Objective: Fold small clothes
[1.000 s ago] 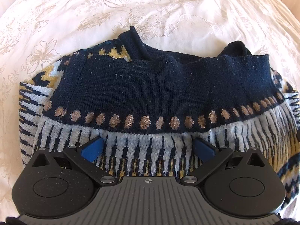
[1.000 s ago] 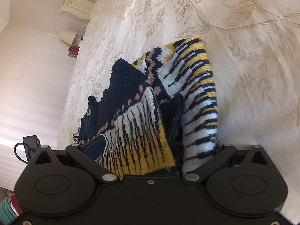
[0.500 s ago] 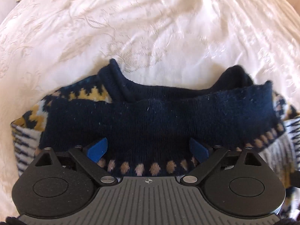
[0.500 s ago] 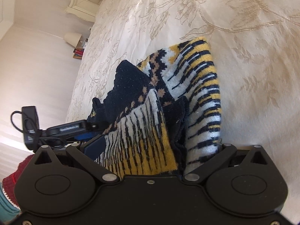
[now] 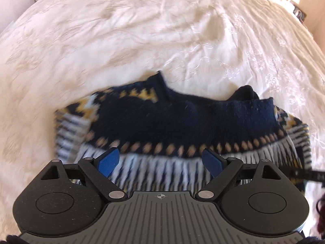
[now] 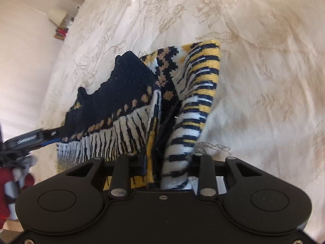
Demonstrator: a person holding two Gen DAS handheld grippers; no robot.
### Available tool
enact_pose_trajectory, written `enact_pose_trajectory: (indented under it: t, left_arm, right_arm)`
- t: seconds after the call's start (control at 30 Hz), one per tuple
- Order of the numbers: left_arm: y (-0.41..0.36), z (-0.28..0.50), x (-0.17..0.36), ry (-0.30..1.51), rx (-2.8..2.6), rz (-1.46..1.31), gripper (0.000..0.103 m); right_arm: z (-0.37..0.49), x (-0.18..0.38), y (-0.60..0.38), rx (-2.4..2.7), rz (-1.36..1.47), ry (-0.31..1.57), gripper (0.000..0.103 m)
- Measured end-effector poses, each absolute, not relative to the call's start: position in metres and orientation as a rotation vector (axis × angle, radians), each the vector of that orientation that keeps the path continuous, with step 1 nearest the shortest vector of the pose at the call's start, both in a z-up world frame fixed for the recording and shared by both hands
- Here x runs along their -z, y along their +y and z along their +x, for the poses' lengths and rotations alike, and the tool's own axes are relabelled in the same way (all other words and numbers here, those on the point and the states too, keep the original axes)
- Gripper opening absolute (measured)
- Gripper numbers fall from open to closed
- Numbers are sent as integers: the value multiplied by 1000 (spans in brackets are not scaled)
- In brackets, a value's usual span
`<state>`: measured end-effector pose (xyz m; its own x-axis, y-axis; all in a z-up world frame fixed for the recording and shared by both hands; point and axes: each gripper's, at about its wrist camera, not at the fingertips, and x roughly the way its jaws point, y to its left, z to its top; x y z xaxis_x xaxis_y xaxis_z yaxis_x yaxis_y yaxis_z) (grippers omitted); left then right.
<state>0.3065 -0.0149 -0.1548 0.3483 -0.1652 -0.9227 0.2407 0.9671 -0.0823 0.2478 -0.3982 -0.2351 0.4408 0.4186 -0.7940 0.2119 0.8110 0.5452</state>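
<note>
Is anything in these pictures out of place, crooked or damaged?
Nothing looks damaged. The folded sweater lies on the bedspread slightly uneven: navy collar points stick out past the far edge. The right gripper is shut on its edge; the left gripper is open.

Cream floral bedspread (image 6: pixel 254 65) in sunlight, pale wall (image 6: pixel 22 61), lamp (image 6: pixel 55 16) on bedside table

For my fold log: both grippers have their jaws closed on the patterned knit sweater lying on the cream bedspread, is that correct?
Not quite. Only the right gripper has its jaws closed on the patterned knit sweater. The left wrist view shows the left gripper with jaws wide apart over the sweater, gripping nothing. The sweater does lie on the cream bedspread.
</note>
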Motion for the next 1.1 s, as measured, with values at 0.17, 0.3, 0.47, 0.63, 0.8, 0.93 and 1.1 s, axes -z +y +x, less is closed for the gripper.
enact_pose_trajectory:
  t: [0.17,0.3,0.47,0.63,0.8,0.93,1.1]
  left_arm:
    - [38,272,141,1199,204,16,89]
    - [85,252,139,1227,155,-59,89]
    - [129,236,139,1232,137,-112,89]
    - [162,230,137,1229,145,-145,89]
    - [190,227,136,1226,148,-151,89]
    - [209,225,136,1226,143,-155,89]
    - [228,225,139,1238,136,-156,89]
  right_arm:
    - [251,200,-374,-109,561,1126,36]
    - [259,165,-349,-136,496,1125,35]
    - [278,127,-302,-183,402,1134,34]
    - [293,114,-239,-239,327,1134,34]
    - [309,124,-175,-292,276,1171,34]
    - [319,143,-132,-291,235,1215,34]
    - [324,166,-98,-243,148,1256,36]
